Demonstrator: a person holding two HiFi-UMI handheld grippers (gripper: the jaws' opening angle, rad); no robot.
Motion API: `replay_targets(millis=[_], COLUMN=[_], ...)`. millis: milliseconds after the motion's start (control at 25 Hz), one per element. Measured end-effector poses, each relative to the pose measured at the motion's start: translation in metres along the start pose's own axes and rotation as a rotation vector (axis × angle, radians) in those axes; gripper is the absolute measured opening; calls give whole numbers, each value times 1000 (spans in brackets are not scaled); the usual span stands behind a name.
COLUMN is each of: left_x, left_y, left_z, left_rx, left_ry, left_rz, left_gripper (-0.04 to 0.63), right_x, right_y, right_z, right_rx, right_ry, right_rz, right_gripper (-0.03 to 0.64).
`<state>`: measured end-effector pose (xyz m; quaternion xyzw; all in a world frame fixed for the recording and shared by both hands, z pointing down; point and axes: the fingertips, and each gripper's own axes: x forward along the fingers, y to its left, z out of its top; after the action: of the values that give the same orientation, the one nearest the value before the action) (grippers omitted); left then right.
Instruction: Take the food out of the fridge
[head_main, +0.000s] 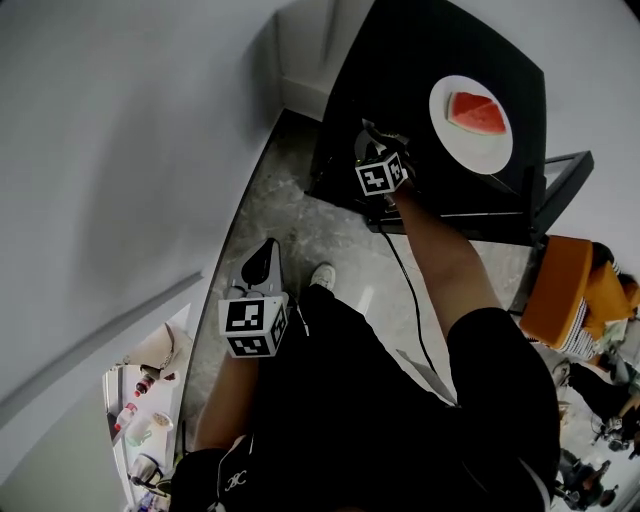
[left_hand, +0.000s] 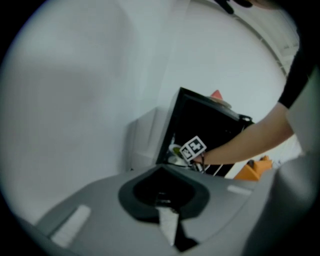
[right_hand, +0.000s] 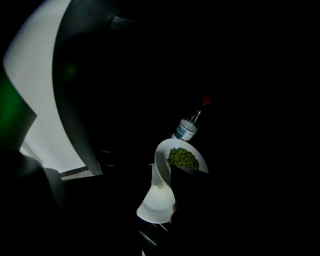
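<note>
Reaching into the dark fridge (head_main: 400, 50), the right gripper (right_hand: 170, 200) has its jaws apart and grips nothing. We find the plate (right_hand: 160, 156) of green food (right_hand: 183, 158) just past their tips, its near edge overlapped by one dark jaw, with a bottle (right_hand: 186, 129) behind it. On the fridge's top we note a second plate (head_main: 455, 140) bearing a watermelon slice (head_main: 476, 113), while the left gripper (head_main: 262, 262), jaws together and empty, hangs low over the floor (head_main: 300, 215), well apart from the fridge.
</note>
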<state>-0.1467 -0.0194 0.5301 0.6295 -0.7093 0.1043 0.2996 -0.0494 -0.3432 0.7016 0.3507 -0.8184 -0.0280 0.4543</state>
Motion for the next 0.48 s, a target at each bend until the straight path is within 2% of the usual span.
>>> replay_targets(millis=[120,320,480], left_x=[-4,-10,-16], left_y=[9,21,29], left_z=[-3,-18,-28], left_rx=[-4,-24,-28], left_ry=[4,32,48], left_rz=[26,54,80], left_gripper=[-5,-5,-5], right_x=[15,36,39], right_y=[1,0,3], right_z=[2,-9,-11], right_rx=[65,84,19], right_ry=[14,79,76], right_rz=[1,-27,-58], right_gripper=[97,97,66])
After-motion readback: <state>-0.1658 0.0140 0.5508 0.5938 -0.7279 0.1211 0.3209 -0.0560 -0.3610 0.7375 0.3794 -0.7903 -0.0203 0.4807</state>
